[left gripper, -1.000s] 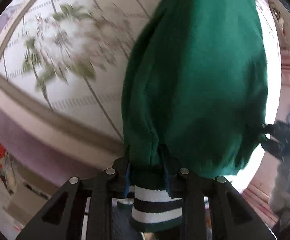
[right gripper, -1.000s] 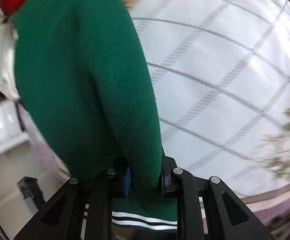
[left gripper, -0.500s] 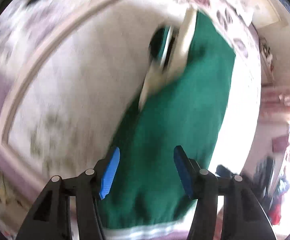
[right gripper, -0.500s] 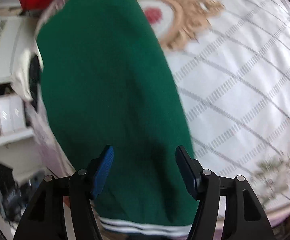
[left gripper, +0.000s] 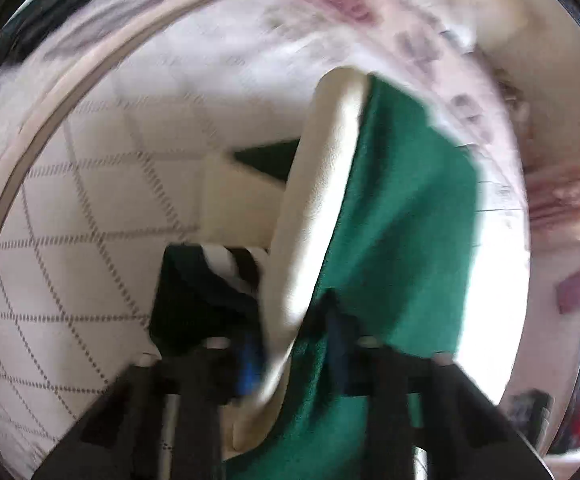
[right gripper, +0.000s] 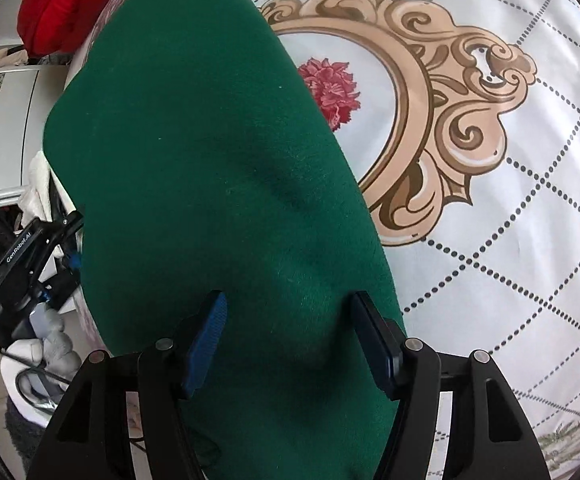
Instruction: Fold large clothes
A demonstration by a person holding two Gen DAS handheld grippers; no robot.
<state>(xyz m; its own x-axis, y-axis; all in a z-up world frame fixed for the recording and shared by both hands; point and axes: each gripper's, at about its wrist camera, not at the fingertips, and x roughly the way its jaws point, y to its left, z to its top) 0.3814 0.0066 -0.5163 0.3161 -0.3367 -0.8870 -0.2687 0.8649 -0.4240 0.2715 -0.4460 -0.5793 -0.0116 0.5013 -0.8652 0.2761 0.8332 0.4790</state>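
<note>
Since half a second ago, the green jacket (right gripper: 218,184) has settled flat on the bedspread (right gripper: 510,240), left of its gold medallion (right gripper: 430,120). Right gripper (right gripper: 290,344) gapes above it; blurred left gripper (left gripper: 290,360) clamps the cream sleeve (left gripper: 310,220).

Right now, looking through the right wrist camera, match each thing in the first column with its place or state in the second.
Column 1
1. green jacket
2. red cloth
3. right claw
4. red flower print

Column 2
A. open, pads apart above green fabric
B. inside the gold scroll frame
C. spread out on the white bedspread
D. bunched at the top left, beyond the jacket's far end

Pairs: 1-C, 2-D, 3-A, 4-B
</note>
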